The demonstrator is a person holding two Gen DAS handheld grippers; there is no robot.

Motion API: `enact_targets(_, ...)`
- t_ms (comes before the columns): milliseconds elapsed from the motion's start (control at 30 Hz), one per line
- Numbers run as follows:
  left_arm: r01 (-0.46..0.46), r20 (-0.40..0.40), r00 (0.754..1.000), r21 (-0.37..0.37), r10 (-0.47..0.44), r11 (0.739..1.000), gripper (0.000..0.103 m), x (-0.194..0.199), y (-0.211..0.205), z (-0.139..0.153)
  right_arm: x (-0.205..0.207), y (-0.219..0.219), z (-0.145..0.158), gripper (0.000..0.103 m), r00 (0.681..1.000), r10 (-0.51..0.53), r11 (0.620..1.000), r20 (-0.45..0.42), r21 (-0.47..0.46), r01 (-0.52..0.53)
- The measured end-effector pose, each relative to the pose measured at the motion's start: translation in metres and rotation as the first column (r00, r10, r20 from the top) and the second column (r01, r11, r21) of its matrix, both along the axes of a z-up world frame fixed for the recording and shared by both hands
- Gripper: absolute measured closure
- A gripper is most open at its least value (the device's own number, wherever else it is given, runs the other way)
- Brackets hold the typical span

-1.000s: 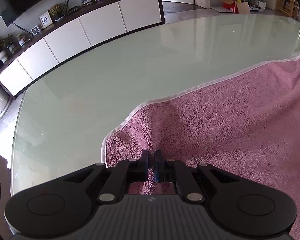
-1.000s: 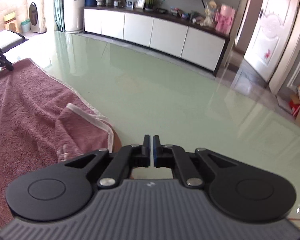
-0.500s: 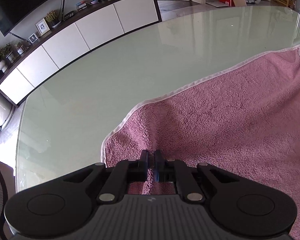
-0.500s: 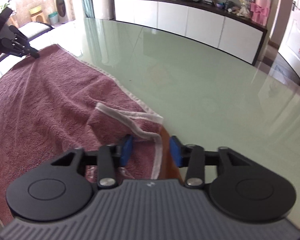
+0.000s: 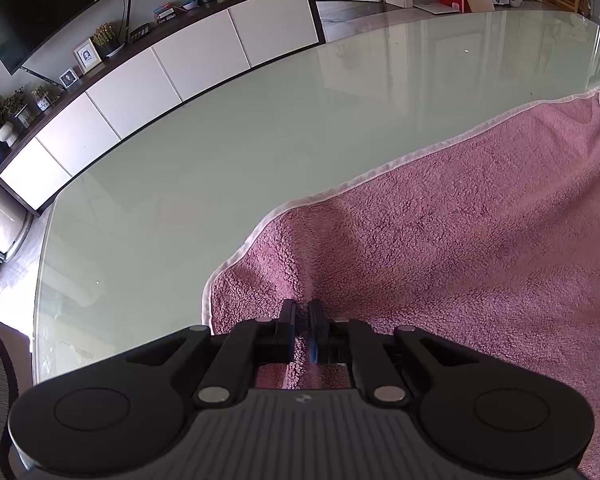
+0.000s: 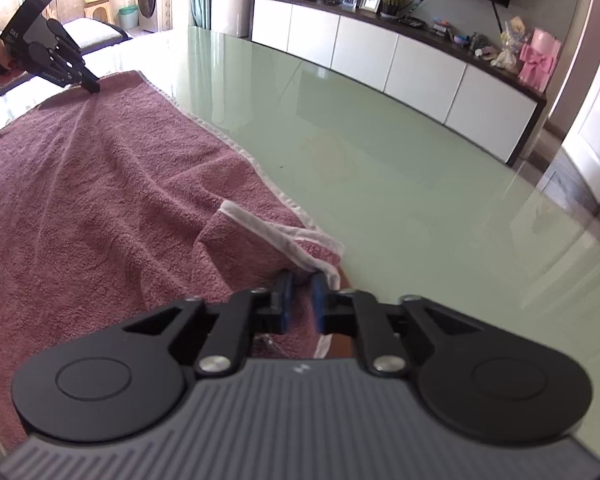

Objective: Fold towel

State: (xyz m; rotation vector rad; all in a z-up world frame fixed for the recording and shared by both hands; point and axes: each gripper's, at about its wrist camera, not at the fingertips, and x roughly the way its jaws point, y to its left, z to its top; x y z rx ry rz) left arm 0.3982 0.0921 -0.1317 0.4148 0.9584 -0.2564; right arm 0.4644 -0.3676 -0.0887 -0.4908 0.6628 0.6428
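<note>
Left hand-held gripper (image 5: 302,330): jaws pressed together, pinching a corner of the towel (image 5: 440,248). Right hand-held gripper (image 6: 300,300): jaws have just been opening, now partly spread around the folded-over opposite corner. The towel lies spread between both grippers on the counter (image 6: 400,168).

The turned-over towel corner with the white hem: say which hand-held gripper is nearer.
Right. The right hand-held gripper straddles that turned-over corner; the left hand-held gripper pinches the towel's far end.
</note>
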Motion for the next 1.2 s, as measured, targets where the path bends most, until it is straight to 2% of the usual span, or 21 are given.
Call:
enact_targets(200,0.003,0.002,1.000,0.007,-0.003,1.000,0.096,0.000,0.000,-0.001,0.015,0.005,-0.006,0.059,0.998,0.023,1.000,-0.060,0.010,-0.023)
enact_targets(400,0.010,0.002,1.000,0.014,-0.010,1.000,0.096,0.002,-0.001,-0.002,0.016,0.009,-0.007,0.088,0.992,0.070,0.997,-0.107,0.036,-0.067)
enact_targets(533,0.007,0.005,1.000,0.021,-0.007,1.000,0.096,0.002,-0.002,-0.003,0.012,0.011,-0.006,0.093,0.993,0.075,0.997,-0.096,0.027,-0.073)
enact_targets(700,0.004,0.002,1.000,0.032,-0.004,0.999,0.096,0.002,-0.004,-0.003,0.008,0.002,0.001,0.094,0.995,0.045,0.998,-0.093,0.056,-0.040)
enact_targets(867,0.000,0.005,1.000,0.038,0.000,0.999,0.096,0.002,-0.005,-0.003,0.008,-0.027,0.020,0.094,0.998,-0.060,0.993,-0.036,0.098,0.064)
enact_targets(967,-0.014,0.005,1.000,0.029,0.014,0.999,0.095,0.002,-0.004,-0.003,0.010,-0.048,0.031,0.094,0.989,-0.149,0.983,0.012,0.115,0.147)
enact_targets(1067,-0.028,0.004,1.000,0.017,0.028,0.999,0.095,0.002,-0.001,-0.002,0.015,-0.069,0.041,0.094,0.962,-0.259,0.961,0.081,0.118,0.249)
enact_targets(1200,-0.051,0.016,0.999,0.026,0.050,0.998,0.095,0.000,0.001,-0.002,0.024,-0.093,0.047,0.094,0.910,-0.385,0.922,0.153,0.105,0.372)
